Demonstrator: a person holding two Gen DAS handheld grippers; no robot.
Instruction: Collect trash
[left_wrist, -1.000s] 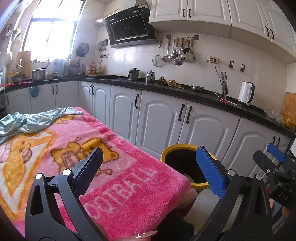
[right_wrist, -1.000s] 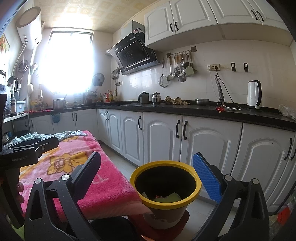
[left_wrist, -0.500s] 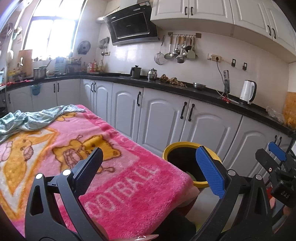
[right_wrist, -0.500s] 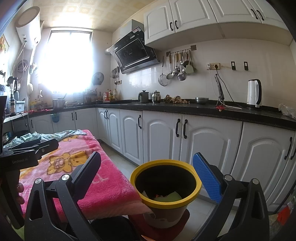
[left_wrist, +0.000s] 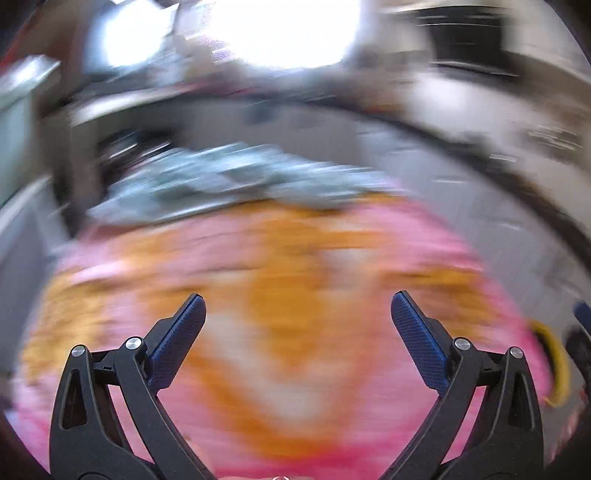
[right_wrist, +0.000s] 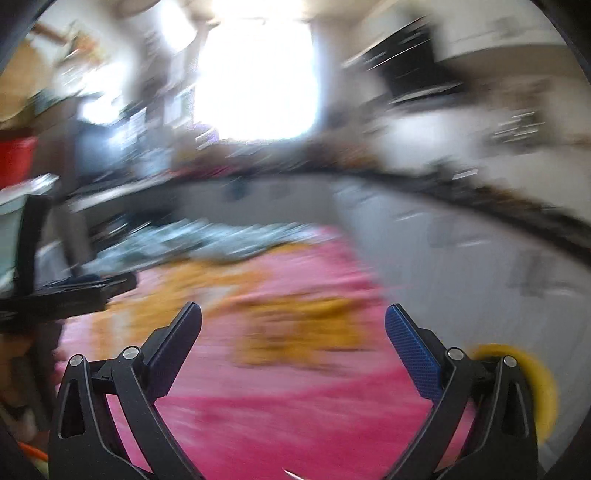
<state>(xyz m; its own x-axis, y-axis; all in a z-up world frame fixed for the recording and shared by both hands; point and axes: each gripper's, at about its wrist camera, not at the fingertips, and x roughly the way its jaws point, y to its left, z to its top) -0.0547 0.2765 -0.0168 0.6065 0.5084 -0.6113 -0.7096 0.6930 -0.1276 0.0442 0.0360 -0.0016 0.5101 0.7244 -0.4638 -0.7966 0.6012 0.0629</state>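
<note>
Both hand-held grippers, left (left_wrist: 298, 325) & right (right_wrist: 293, 334), spread wide, empty, over pink blanket (right_wrist: 295, 406)

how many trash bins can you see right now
1. A yellow-rimmed bin sits low at the right edge of both views, past the pink blanket, partly behind the right gripper. Heavy blur could hide others.

Left gripper (left_wrist: 298, 325), right gripper (right_wrist: 293, 332): black frames, seemingly blue-textured pads, silver screws
</note>
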